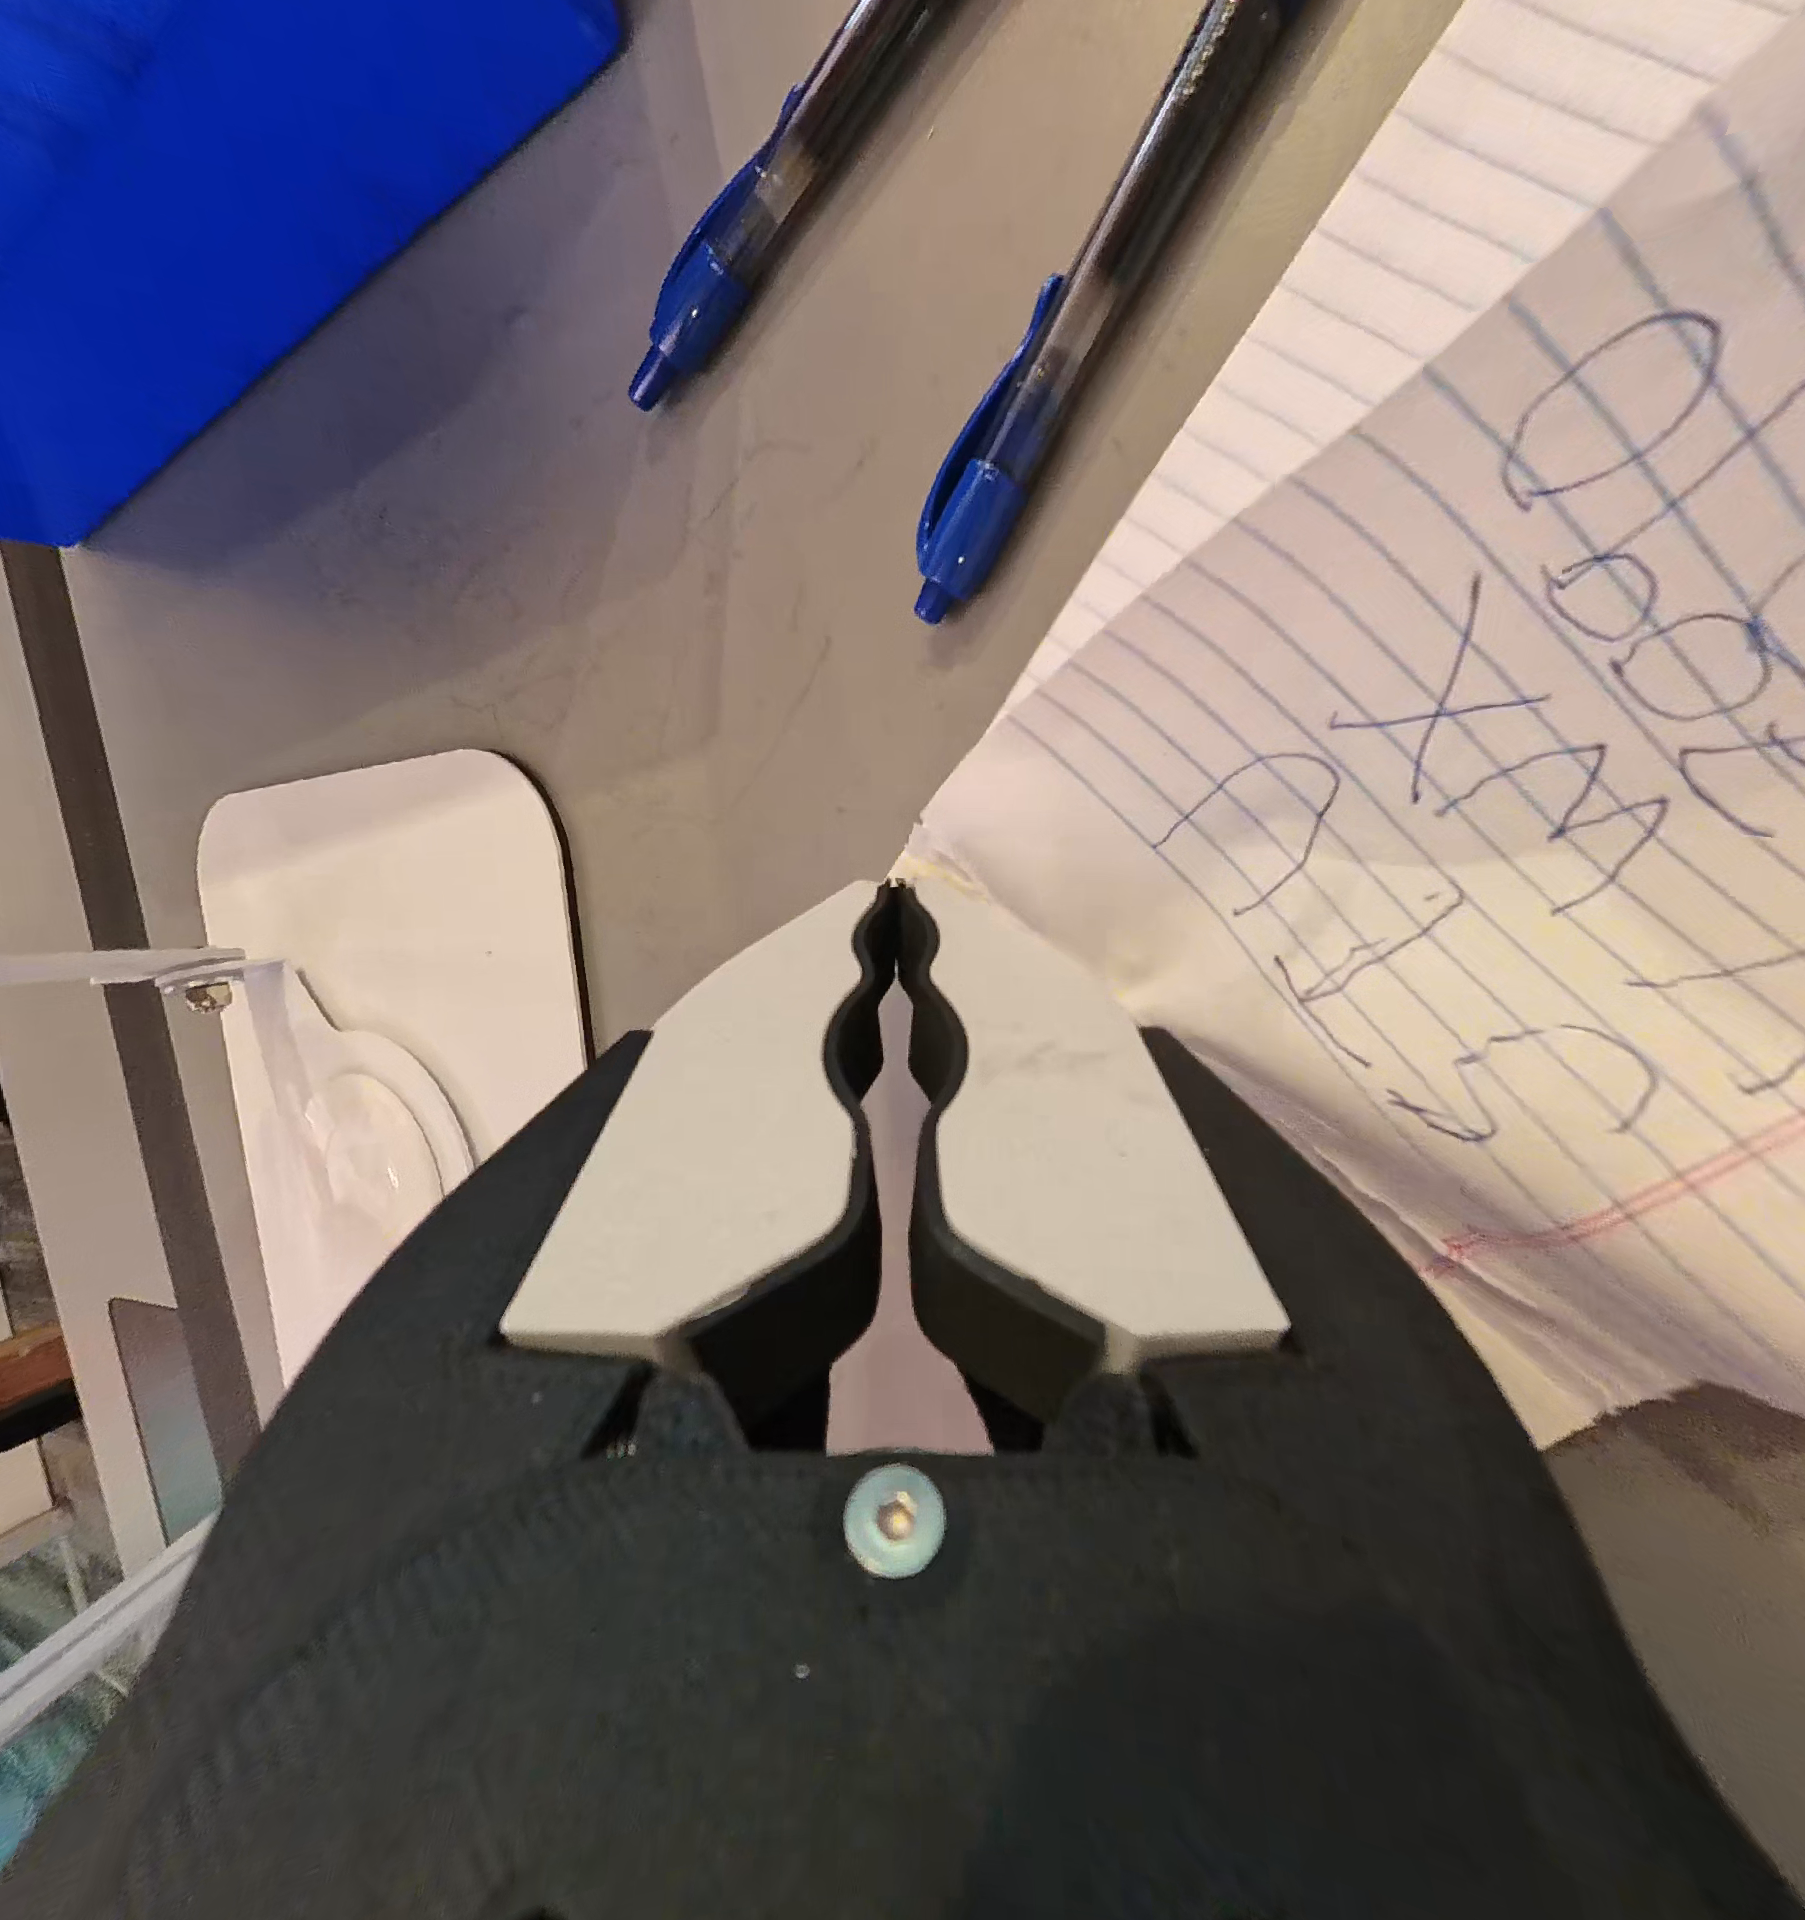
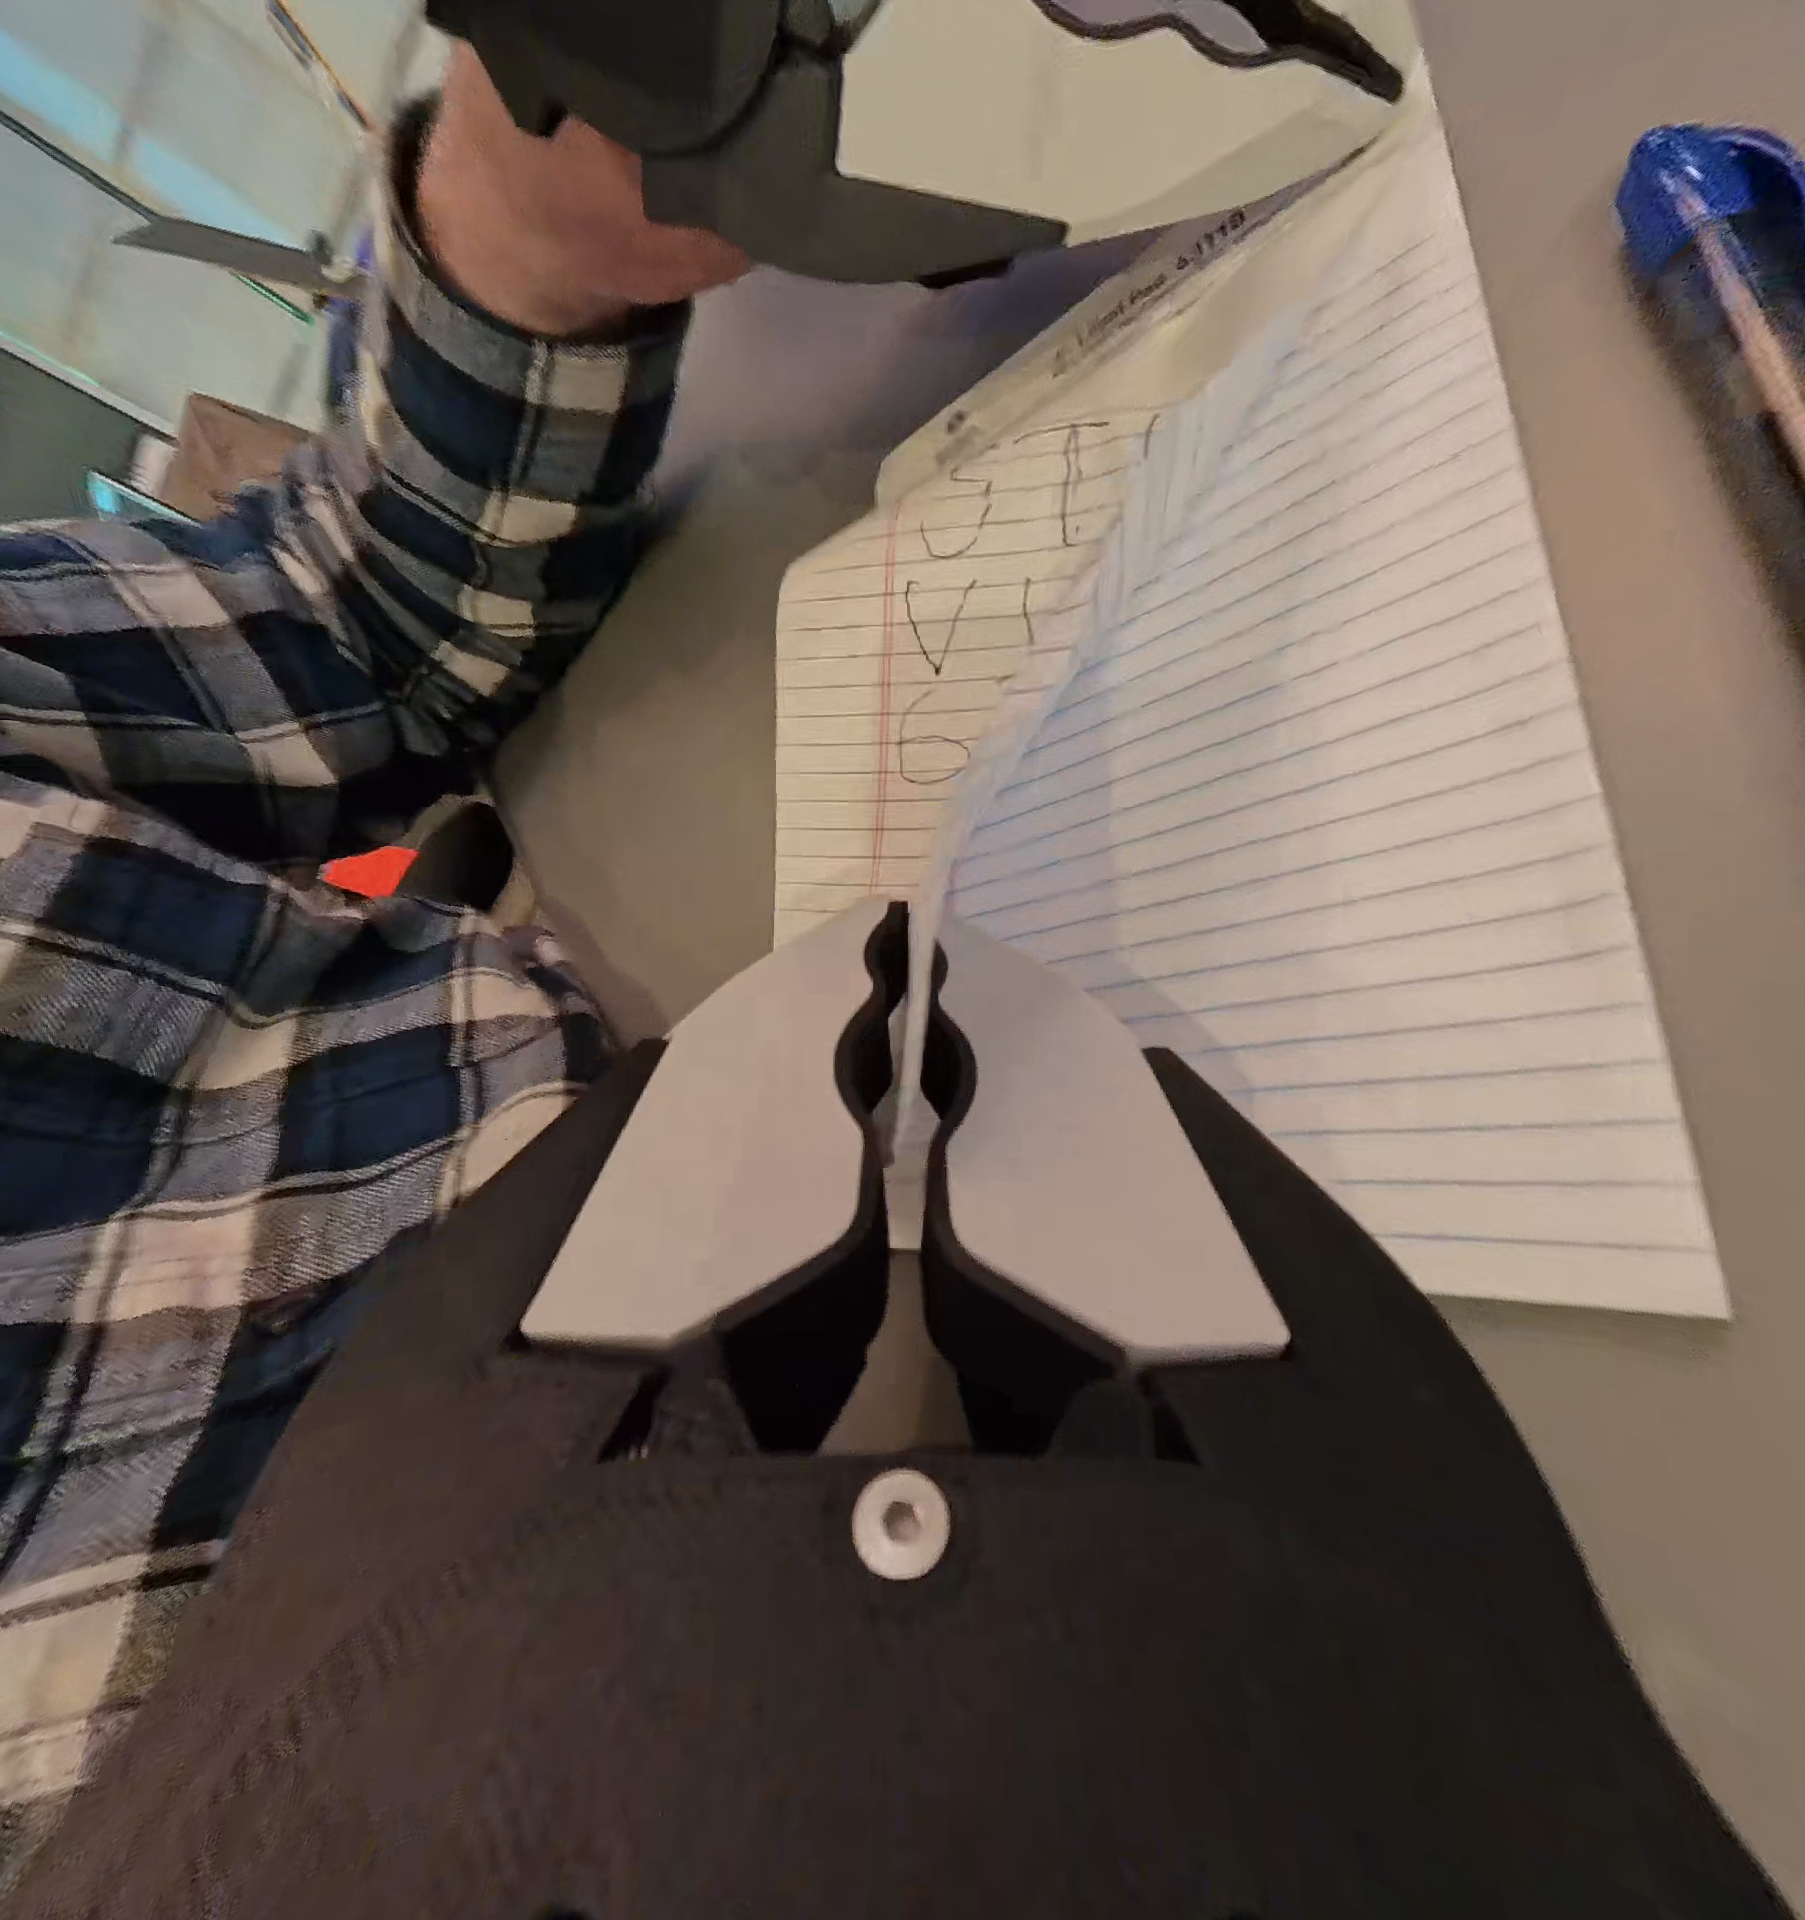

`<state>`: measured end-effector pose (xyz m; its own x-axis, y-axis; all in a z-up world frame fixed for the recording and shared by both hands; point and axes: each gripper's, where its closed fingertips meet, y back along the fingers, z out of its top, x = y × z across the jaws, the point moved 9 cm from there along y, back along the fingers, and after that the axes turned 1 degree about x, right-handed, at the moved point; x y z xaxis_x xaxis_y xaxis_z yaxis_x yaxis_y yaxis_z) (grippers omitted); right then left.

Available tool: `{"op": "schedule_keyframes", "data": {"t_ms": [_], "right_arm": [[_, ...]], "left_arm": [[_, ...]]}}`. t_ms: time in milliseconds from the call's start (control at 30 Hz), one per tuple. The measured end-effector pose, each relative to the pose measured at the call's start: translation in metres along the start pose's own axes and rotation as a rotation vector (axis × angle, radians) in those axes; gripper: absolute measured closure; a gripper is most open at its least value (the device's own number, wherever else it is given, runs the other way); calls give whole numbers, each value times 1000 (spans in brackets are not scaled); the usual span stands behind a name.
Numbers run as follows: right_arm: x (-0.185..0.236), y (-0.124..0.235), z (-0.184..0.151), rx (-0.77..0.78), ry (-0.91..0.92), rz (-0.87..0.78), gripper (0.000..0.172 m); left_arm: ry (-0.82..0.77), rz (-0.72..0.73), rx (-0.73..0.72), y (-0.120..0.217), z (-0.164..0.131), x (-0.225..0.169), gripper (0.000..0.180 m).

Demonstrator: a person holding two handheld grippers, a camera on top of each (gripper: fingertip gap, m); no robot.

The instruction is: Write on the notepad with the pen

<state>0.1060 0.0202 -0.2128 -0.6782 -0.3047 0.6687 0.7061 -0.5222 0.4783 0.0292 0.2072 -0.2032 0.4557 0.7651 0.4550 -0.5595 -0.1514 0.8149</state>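
Both hand-held grippers are pinched shut on the scribbled, lined white sheet: left [image 1: 893,914] at its corner, right [image 2: 903,935] on its edge. Peel it slowly off the lined notepad [image 2: 1345,935]; two blue pens [image 1: 1012,416] lie at upper centre on the grey counter [image 1: 524,540].

Two pens [image 1: 1064,312] lie side by side on the table [image 1: 524,582], just left of the notepad [image 2: 1345,935]. Top sheet [image 1: 1449,883] is lifted off the pad: L gripper [image 1: 893,894] pinches one corner, R gripper [image 2: 908,935] the sheet's edge. Box [image 1: 202,229] sits left of the pens.
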Motion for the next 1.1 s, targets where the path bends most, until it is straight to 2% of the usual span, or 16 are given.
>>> {"op": "schedule_keyframes", "data": {"t_ms": [33, 133, 233, 333, 467, 567, 667, 1000, 1100], "right_arm": [[-1, 1, 0, 0, 3, -14, 172], [-6, 6, 0, -12, -20, -17, 172], [-8, 7, 2, -12, -21, -29, 172], [-9, 7, 2, -4, -17, -32, 172], [-8, 6, 1, 17, -6, -44, 172], [15, -2, -12, 46, 2, 2, 171], [23, -7, -22, 10, -26, 36, 171], [31, 17, -28, -21, 0, -23, 172], [22, 28, -21, -89, -17, -8, 171]], "left_arm": [[-12, 5, -10, 0, 0, 0, 180], [57, -50, -33, 8, -11, 9, 180], [84, -156, -146, 32, -14, 4, 180], [36, -179, -55, 28, -21, -13, 180], [69, -165, -48, 23, -23, -18, 180], [92, -121, -37, 22, -21, -20, 180], [106, -112, -44, 22, -22, -21, 180], [75, -94, -54, 22, -21, -21, 180], [87, -83, -51, 24, -23, -19, 180]]}}
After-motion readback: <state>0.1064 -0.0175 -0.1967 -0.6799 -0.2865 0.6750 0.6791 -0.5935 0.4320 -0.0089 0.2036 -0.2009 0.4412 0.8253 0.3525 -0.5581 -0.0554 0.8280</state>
